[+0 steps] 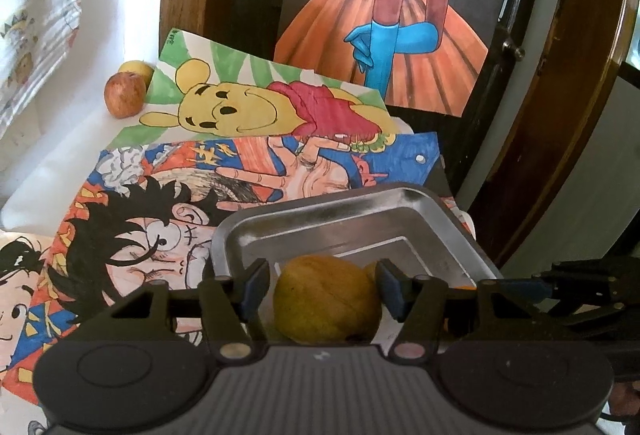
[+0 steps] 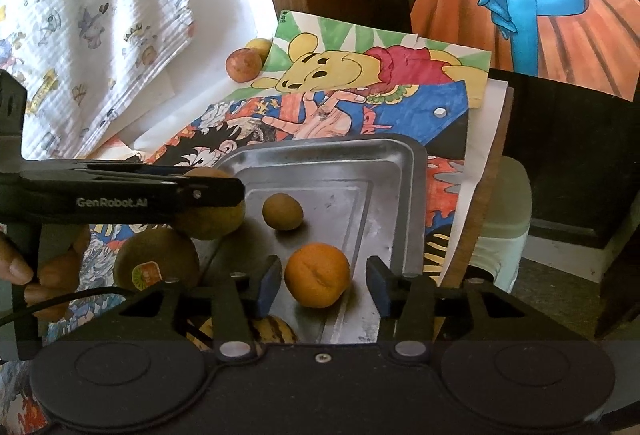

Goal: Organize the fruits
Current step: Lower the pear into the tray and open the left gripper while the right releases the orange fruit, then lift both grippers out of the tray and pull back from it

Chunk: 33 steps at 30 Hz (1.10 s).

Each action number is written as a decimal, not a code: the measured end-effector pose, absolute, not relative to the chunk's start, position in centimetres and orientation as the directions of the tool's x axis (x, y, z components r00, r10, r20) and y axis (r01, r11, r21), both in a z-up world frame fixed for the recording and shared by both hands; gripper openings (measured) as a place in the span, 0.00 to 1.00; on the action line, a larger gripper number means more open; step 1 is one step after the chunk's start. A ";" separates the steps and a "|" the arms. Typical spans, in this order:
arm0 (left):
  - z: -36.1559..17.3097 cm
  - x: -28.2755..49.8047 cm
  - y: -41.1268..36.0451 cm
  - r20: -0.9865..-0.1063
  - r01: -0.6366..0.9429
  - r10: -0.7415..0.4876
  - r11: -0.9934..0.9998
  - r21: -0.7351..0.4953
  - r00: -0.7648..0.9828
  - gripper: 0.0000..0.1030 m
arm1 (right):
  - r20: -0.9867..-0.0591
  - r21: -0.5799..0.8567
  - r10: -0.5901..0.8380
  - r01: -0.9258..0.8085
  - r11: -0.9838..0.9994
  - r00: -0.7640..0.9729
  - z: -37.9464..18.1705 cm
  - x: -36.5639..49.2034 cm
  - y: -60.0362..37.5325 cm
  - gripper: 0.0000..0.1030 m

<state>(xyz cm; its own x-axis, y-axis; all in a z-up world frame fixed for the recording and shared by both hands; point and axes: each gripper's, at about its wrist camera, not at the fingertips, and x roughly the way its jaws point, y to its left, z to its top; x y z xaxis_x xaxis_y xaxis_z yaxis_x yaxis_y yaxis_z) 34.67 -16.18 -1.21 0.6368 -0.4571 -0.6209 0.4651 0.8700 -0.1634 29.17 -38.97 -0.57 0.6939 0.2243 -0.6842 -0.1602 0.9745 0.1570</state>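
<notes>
**Two hand-held grippers at a metal tray of fruit**

Left gripper (image 1: 324,289): blue-padded fingers (image 1: 253,285) spread about as wide as the dull yellow-green round fruit (image 1: 327,301) between them; the right pad sits at the fruit's edge, the left pad stands slightly off it, and whether the pads actually press the fruit cannot be told; in the right wrist view the same fruit (image 2: 212,223) sits under this gripper's black finger, at the left rim of the tray. Right gripper (image 2: 322,285): fingers (image 2: 267,285) wide apart, gripping nothing; the round orange fruit (image 2: 318,274) lies between them on the tray floor, clear of both pads. Shallow rectangular steel tray (image 2: 404,195): also holds a small brownish-green round fruit (image 2: 282,212), apart from the orange one and nearer the far end. Beside the tray, on its left: a fuzzy brown kiwi with a sticker (image 2: 156,265); nearer the camera, a yellow fruit with dark stripes (image 2: 276,329), partly hidden by the gripper body. A person's hand (image 2: 48,271) holds the left gripper's handle at the left edge. Beneath the tray: overlapping coloured cartoon drawings on paper (image 1: 160,195), including a yellow bear in a red shirt (image 1: 224,107). Far corner: a red apple (image 1: 125,94) touching a yellow apple (image 1: 138,69) behind it, well apart from the tray. Background: a drawing of an orange skirt and blue glove (image 1: 400,47) leaning upright.
</notes>
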 end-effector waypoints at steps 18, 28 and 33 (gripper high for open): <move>2.4 32.4 -13.2 -0.536 0.337 -0.371 0.927 -0.165 0.758 0.99 | -0.621 0.113 0.187 -0.149 0.982 0.761 2.8 28.0 -37.6 0.80; 3.5 31.5 -11.3 -0.517 0.266 -0.325 0.946 -0.187 0.792 0.99 | -0.578 0.083 0.186 -0.170 0.982 0.795 5.0 27.3 -36.1 0.89; 3.9 30.8 -10.5 -0.510 0.228 -0.296 0.954 -0.193 0.808 0.99 | -0.567 0.095 0.183 -0.157 0.983 0.803 5.3 26.8 -36.0 0.94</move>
<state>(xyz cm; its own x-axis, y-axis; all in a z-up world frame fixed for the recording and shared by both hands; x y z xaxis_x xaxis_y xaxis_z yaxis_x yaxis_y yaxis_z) 30.79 -10.54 3.92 0.8077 -0.2956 -0.5101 0.2277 0.9545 -0.1927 26.83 -36.01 5.31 0.8032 0.1832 -0.5668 -0.1569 0.9830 0.0954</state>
